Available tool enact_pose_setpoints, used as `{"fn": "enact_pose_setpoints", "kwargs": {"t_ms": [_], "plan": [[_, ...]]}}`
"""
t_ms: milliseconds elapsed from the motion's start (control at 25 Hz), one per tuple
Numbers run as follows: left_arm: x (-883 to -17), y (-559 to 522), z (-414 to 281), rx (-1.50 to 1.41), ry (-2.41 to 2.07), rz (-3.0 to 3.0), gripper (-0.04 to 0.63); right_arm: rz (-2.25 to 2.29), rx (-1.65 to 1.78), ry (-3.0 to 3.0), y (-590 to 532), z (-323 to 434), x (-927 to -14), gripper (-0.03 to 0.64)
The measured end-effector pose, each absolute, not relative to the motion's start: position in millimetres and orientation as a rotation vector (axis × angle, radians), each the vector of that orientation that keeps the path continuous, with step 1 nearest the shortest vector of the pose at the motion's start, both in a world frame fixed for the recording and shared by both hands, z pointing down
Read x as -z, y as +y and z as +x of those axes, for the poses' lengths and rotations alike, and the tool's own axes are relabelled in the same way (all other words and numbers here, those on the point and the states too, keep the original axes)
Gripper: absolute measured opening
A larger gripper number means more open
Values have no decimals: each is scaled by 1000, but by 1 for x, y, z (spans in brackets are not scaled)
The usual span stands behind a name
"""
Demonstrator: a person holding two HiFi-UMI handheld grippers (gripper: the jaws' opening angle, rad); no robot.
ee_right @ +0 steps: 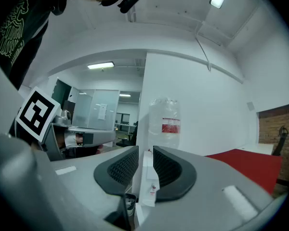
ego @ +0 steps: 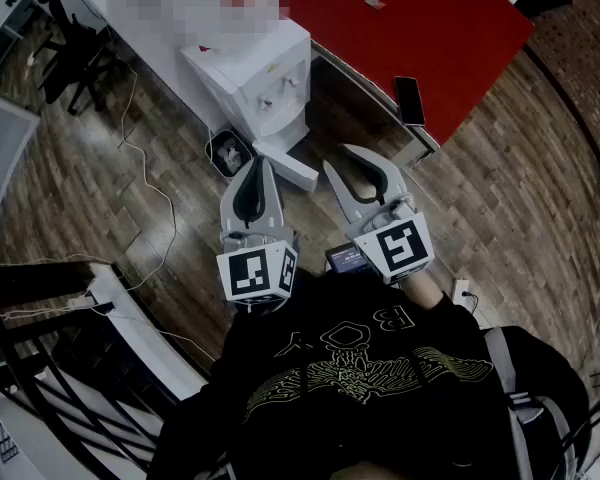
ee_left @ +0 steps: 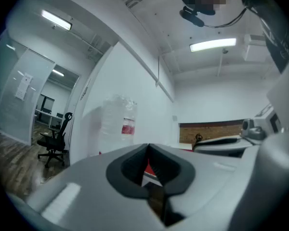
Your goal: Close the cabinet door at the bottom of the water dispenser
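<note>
The white water dispenser [ego: 252, 76] stands by the wall with a clear bottle [ee_left: 117, 118] on top. Its bottom cabinet door [ego: 288, 165] hangs open, swung out toward me over the wood floor. I hold both grippers level in front of my chest, short of the door. The left gripper [ego: 263, 163] [ee_left: 148, 147] has its tips together and holds nothing. On the right gripper [ego: 342, 158] [ee_right: 145, 150] the jaws stand slightly apart with nothing between them. Through that gap the right gripper view shows the dispenser's white front [ee_right: 147, 177] and the bottle [ee_right: 166, 121] beyond.
A red table [ego: 410, 18] with a phone [ego: 410, 99] at its edge stands right of the dispenser. A small bin [ego: 227, 154] sits left of the open door. An office chair [ego: 65, 48], floor cables [ego: 145, 173] and a dark railing [ego: 40, 368] are to the left.
</note>
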State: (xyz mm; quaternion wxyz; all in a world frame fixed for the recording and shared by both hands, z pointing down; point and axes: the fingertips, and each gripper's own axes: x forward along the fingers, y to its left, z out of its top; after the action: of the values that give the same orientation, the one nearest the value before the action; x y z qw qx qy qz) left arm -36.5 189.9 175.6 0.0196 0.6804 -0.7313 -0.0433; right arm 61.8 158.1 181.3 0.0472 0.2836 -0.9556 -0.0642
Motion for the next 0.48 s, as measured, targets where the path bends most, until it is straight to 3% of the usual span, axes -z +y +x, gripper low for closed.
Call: {"fn": "enact_pose_setpoints", "kwargs": {"t_ms": [480], "plan": [[-177, 141, -94, 158, -2159, 2181, 8, 959, 63, -2856, 119, 0, -191, 83]]}}
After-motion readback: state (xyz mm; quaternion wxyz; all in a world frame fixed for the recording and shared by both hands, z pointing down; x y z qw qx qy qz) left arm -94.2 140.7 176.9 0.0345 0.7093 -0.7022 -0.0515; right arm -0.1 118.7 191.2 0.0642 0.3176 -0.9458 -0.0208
